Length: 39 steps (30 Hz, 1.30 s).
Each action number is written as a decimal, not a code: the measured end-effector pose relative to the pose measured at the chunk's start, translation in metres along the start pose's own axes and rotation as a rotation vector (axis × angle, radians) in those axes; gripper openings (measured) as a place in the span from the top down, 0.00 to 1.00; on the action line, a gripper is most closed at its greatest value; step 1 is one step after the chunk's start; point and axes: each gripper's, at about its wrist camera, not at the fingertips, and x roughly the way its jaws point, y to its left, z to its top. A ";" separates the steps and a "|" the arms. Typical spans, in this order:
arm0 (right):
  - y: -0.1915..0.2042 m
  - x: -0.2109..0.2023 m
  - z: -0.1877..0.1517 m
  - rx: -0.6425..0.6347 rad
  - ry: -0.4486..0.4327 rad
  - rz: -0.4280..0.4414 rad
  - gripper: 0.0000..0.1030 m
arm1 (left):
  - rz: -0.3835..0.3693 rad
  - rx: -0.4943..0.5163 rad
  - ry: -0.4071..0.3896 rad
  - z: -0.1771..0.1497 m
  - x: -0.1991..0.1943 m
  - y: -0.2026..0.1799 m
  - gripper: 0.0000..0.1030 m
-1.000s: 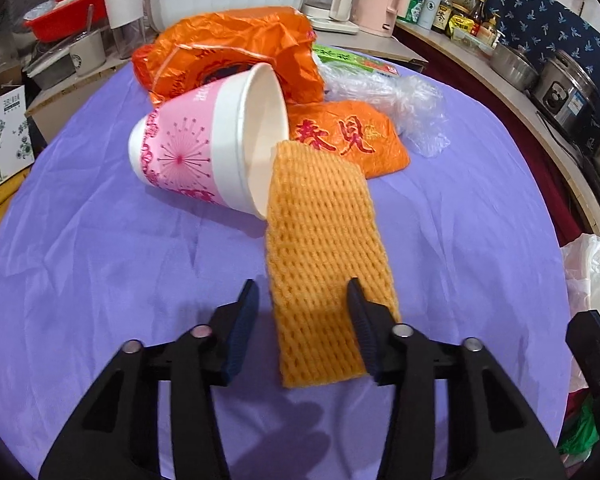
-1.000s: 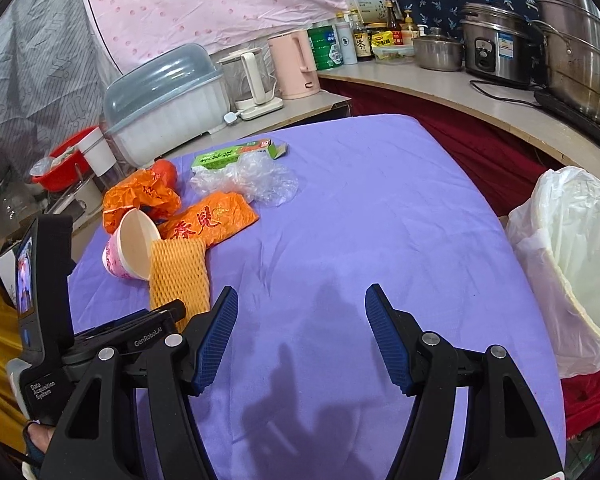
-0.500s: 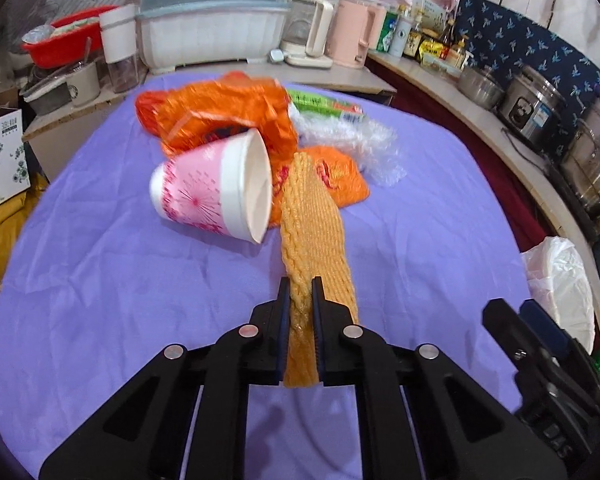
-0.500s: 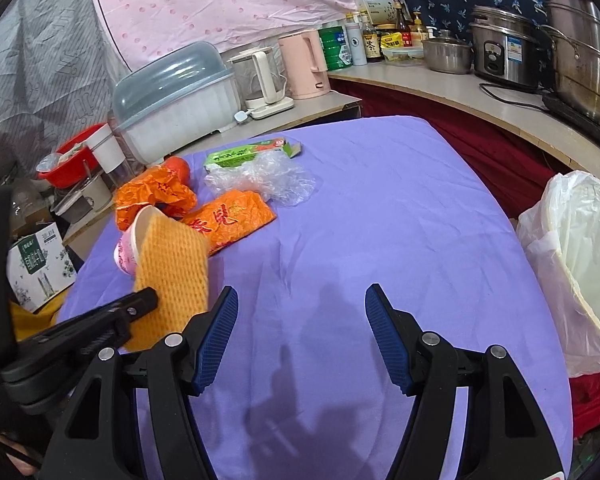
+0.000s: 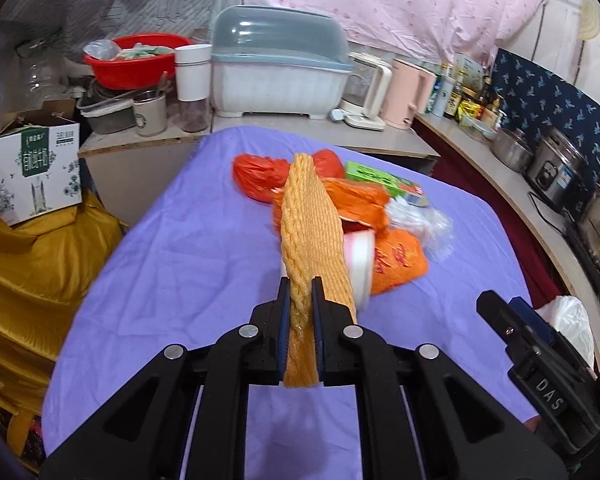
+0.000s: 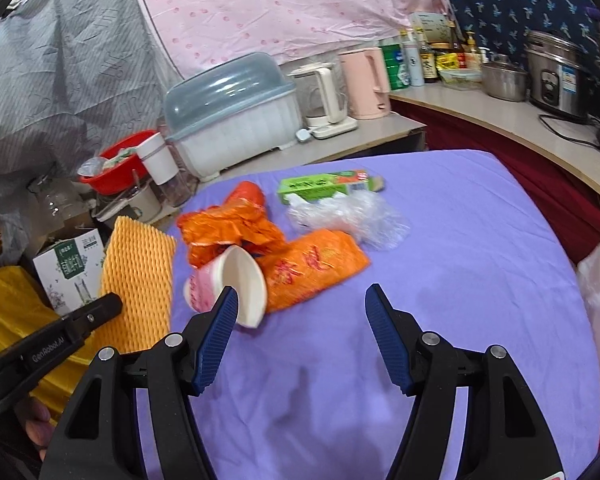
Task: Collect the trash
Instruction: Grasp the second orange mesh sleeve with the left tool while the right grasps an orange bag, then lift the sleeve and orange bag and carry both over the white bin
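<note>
Between the left tongs' [image 5: 300, 312] blue pads sits the orange foam net [image 5: 312, 232], pinched near its lower end with the jaws nearly together; a second ago those jaws stood wide around the net as it lay flat on the purple cloth [image 5: 172, 248], and half a second ago they had only just closed on it. Now the net is clear of the cloth and stands up ahead of the tongs, so the first piece of trash counts as picked, and what remains for it, by my judgement, is the carry to the white bin bag [image 5: 572, 324], which hangs off the table edge to the right of the left tongs and just past the right tongs' [image 6: 300, 336] outer finger. The right tongs are wide apart and hold nothing, hovering over bare cloth with the pink cup [image 6: 228, 284] on its side just ahead of the left finger, touching the orange wrapper [image 6: 312, 264]; the crumpled orange bag [image 6: 228, 232], clear plastic [image 6: 348, 212] and green box [image 6: 320, 186] lie farther ahead. Open cloth stretches to the right of the pile and toward the bag, giving the net a free path, though the right tongs' body lies between the left tongs and the bag and will likely need avoiding; to the left the cloth drops away to the yellow fabric [image 5: 28, 248] and carton [image 5: 36, 168]
</note>
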 end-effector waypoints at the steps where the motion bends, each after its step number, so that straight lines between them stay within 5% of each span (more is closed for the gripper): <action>1: 0.007 0.006 0.005 -0.009 -0.002 0.011 0.38 | 0.006 -0.006 -0.002 0.003 0.002 0.005 0.91; 23: 0.049 0.152 0.064 -0.082 0.110 0.138 0.38 | 0.055 -0.046 0.017 0.053 0.086 0.040 0.90; 30: 0.043 0.159 0.058 -0.083 0.140 0.127 0.78 | 0.057 -0.044 0.025 0.053 0.093 0.037 0.90; 39: 0.027 0.113 0.073 -0.059 0.048 0.080 0.81 | 0.032 -0.015 -0.030 0.059 0.056 0.010 0.90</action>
